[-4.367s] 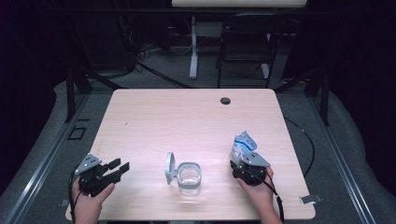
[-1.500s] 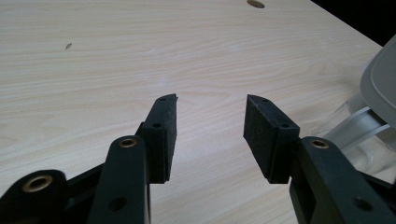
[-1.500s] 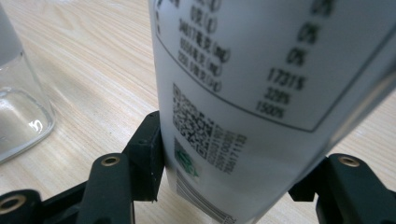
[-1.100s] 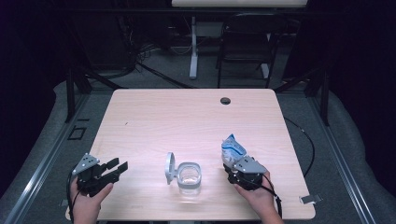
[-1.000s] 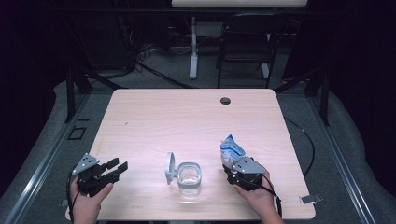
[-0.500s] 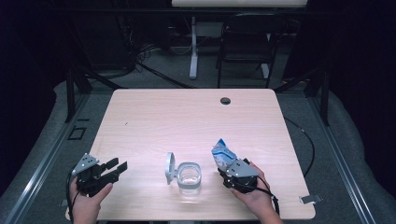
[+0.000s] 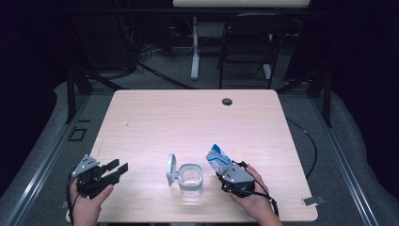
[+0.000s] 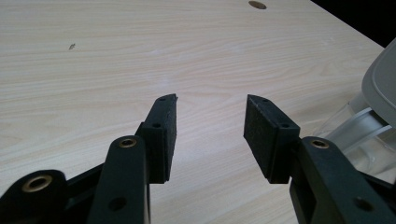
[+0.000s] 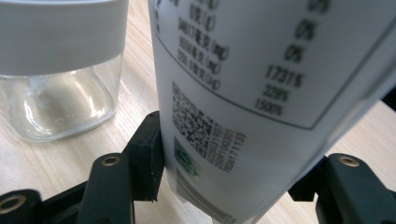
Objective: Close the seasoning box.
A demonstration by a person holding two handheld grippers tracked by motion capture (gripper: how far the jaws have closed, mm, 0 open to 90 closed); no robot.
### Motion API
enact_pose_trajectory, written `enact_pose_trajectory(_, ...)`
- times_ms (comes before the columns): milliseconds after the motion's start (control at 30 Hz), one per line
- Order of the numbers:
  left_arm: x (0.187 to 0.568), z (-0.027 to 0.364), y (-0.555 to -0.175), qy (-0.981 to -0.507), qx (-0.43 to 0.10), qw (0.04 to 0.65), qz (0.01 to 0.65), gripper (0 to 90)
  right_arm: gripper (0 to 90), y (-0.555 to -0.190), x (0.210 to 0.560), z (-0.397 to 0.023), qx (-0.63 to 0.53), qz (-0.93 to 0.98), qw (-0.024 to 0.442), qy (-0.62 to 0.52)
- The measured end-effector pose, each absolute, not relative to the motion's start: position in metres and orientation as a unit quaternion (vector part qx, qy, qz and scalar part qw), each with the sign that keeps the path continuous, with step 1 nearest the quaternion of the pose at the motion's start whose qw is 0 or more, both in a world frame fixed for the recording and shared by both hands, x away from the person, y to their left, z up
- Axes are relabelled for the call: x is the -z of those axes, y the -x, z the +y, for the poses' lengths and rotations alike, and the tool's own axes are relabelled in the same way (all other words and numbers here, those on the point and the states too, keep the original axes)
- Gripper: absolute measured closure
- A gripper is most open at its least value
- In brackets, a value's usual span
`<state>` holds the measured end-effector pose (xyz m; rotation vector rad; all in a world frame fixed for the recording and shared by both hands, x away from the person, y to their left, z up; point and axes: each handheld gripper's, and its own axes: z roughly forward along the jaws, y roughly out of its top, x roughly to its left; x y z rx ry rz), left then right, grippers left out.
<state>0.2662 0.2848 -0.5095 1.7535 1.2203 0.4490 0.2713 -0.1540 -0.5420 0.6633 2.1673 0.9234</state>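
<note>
A clear glass jar [image 7: 190,181] stands near the table's front edge, its grey hinged lid [image 7: 170,168] flipped open to the left. Just right of it my right gripper [image 7: 224,169] is shut on a blue and white packet [image 7: 217,157], which leans toward the jar. In the right gripper view the packet [image 9: 261,70] shows a printed table and a QR code between the jaws, with the jar [image 9: 56,93] close at the left. My left gripper [image 7: 117,168] rests at the front left, open with nothing between its jaws [image 8: 210,105]; the jar [image 8: 364,135] sits off to its right.
The wooden table [image 7: 188,117] has a dark cable hole [image 7: 227,101] near its far edge. A black chair [image 7: 247,42] and a desk leg stand behind the table. A cable runs along the floor at the right.
My right gripper has carried the packet leftward and nearer the front, up beside the jar, and tilted it toward the jar. The left gripper has stayed still.
</note>
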Motion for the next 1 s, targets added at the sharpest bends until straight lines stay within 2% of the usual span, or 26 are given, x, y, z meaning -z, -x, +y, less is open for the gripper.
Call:
enact_pose_trajectory(533,0.5094,0.2861,-0.2661,-0.710,-0.184,0.463,0.498,54.7,41.9,-0.2702,0.5432,-0.1467,-0.336,0.849,0.340,-0.225)
enact_pose_trajectory(1000,0.5084,0.2903,-0.2664,-0.706,-0.185,0.464,0.502,54.7,41.9,-0.2674,0.5383,-0.1461,-0.309,0.873,0.319,-0.201)
